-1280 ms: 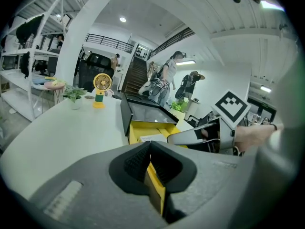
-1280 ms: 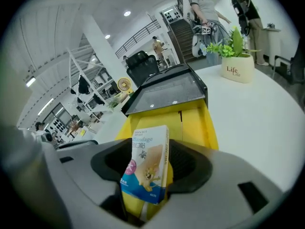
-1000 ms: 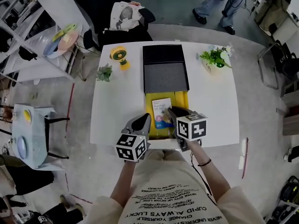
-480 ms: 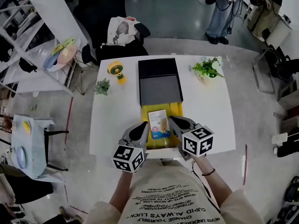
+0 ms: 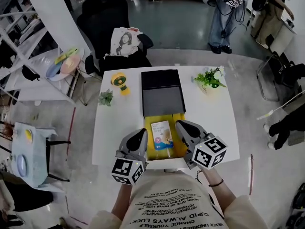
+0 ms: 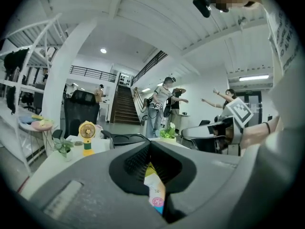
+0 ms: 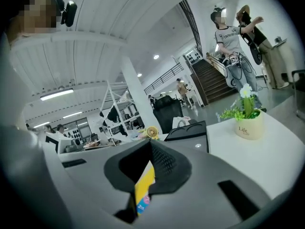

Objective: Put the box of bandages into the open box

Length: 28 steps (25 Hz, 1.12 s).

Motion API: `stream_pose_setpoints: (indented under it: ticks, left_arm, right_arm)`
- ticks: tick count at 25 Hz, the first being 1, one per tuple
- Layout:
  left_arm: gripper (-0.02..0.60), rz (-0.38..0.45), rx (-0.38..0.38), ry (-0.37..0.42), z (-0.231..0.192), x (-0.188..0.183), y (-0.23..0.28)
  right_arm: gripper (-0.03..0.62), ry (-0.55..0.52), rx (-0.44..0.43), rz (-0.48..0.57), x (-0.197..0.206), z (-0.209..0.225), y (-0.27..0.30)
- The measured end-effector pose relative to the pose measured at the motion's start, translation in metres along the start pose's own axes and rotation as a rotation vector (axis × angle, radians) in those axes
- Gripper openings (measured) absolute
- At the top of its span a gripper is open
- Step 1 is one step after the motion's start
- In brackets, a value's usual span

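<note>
Box of bandages (image 5: 161, 132) lay flat, face up, inside the yellow open box (image 5: 147, 120), so by the look of it the placing was done. The open box sat at the near edge of the tabletop (image 5: 119, 123), with its black lid (image 5: 162, 92) pushed back beyond it, likely to keep the opening free. Left gripper (image 5: 138, 137) was just left of the yellow box and right gripper (image 5: 182, 126) just right of it. Neither touched the bandages. Both sets of fingers were pressed together on nothing; in the left gripper view the bandage box (image 6: 156, 194) showed only through the notch, beyond the fingers. Fan (image 5: 119, 81) and potted plant (image 5: 209, 78) stood well apart at the far side, out of the way.
</note>
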<state>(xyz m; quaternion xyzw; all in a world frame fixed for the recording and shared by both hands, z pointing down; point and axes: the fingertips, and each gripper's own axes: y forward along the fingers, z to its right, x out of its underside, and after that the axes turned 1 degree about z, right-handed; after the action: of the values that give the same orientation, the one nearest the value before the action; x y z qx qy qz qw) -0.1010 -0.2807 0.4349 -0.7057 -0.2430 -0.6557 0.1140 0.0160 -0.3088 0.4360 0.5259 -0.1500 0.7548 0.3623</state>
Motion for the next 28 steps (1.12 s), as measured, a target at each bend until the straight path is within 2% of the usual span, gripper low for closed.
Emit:
stream_pose_setpoints:
  ticks: [3, 12, 18, 28]
  left_arm:
    - [0.021, 0.027, -0.034, 0.031, -0.005, -0.011, -0.003]
    - [0.021, 0.082, -0.108, 0.056, -0.028, -0.036, -0.014]
    - [0.021, 0.092, -0.137, 0.062, -0.035, -0.04, -0.017]
    - [0.021, 0.093, -0.141, 0.072, -0.035, -0.042, -0.01]
  right_arm:
    - [0.005, -0.009, -0.001, 0.038, -0.015, -0.002, -0.005]
    - [0.005, -0.076, 0.006, 0.166, -0.055, -0.005, -0.015]
    - [0.005, -0.117, 0.032, 0.185, -0.06, 0.0, -0.018]
    - [0.005, -0.14, 0.06, 0.198, -0.063, 0.01, -0.02]
